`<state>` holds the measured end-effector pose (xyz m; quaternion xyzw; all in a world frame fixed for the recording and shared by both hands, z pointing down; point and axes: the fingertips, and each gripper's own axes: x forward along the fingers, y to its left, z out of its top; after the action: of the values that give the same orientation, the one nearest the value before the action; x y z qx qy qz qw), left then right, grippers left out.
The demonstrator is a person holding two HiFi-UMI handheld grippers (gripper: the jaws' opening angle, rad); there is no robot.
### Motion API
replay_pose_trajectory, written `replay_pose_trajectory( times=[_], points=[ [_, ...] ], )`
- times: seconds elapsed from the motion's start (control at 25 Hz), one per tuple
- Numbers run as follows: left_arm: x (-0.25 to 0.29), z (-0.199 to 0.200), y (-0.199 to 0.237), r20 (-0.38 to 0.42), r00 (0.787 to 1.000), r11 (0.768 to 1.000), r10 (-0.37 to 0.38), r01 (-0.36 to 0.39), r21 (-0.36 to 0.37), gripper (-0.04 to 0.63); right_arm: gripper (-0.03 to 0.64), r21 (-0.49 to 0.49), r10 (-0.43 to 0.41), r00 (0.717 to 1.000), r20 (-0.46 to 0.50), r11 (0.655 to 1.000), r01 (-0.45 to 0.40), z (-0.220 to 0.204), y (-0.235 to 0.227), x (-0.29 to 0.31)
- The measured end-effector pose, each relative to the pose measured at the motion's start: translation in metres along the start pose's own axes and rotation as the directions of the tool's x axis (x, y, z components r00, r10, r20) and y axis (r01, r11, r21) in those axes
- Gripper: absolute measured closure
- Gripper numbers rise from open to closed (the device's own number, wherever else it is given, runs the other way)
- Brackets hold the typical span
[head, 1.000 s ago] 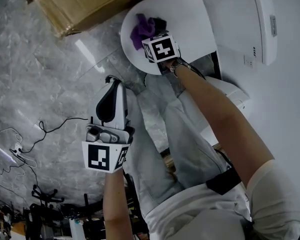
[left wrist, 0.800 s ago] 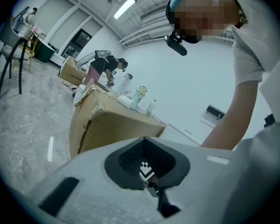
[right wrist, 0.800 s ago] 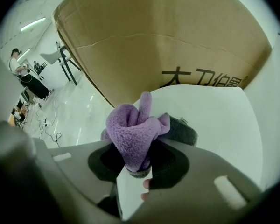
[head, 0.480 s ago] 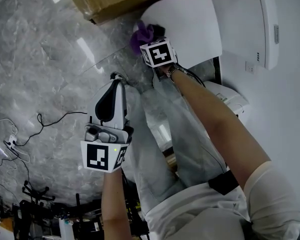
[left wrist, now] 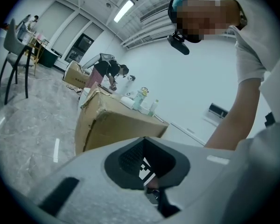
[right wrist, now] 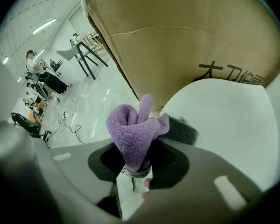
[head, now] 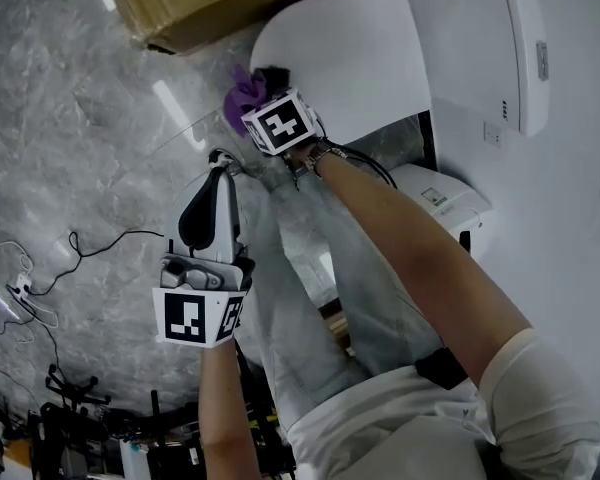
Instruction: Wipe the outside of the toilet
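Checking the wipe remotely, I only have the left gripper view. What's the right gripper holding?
Observer: Right gripper is shut on a purple fleece cloth.
Operator: Is it on the toilet?
Observer: Head view puts the cloth at the left edge of the white toilet, next to the cardboard box; contact isn't clear.
Operator: Where's left sitting?
Observer: Left gripper hangs over the grey marble floor, short of the toilet.
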<state>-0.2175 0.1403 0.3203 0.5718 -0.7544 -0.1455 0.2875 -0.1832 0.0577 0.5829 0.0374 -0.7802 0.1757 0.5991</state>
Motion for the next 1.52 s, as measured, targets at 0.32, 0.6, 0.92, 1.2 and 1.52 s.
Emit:
replay_pose_trajectory(
  times=[0.32,0.6,0.92,1.2,1.52],
  points=[
    [0.069,-0.012,-0.093,-0.014,0.997,0.996,-0.082,0.082,0.046,0.591,0.493,-0.011,0.052,0.996,0.066,0.999,-0.051,-0.032,-0.062,-0.059],
    [0.127,-0.027,-0.171,-0.022,0.990,0.988,-0.143,0.144,0.062,0.591,0.493,0.097,-0.111,0.990,0.084,0.990,0.102,-0.074,-0.214,-0.116],
    [0.172,-0.052,-0.231,-0.064,0.983,0.982,-0.174,0.178,0.067,0.591,0.492,0.198,-0.220,0.973,0.068,0.959,0.203,-0.108,-0.339,-0.152],
    [0.180,-0.071,-0.241,-0.066,0.982,0.983,-0.175,0.179,0.048,0.591,0.492,0.214,-0.243,0.968,0.055,0.950,0.227,-0.125,-0.372,-0.140],
    [0.142,-0.070,-0.196,-0.060,0.988,0.989,-0.139,0.141,0.032,0.591,0.492,0.234,-0.271,0.962,0.040,0.938,0.255,-0.116,-0.349,-0.132]
  ],
)
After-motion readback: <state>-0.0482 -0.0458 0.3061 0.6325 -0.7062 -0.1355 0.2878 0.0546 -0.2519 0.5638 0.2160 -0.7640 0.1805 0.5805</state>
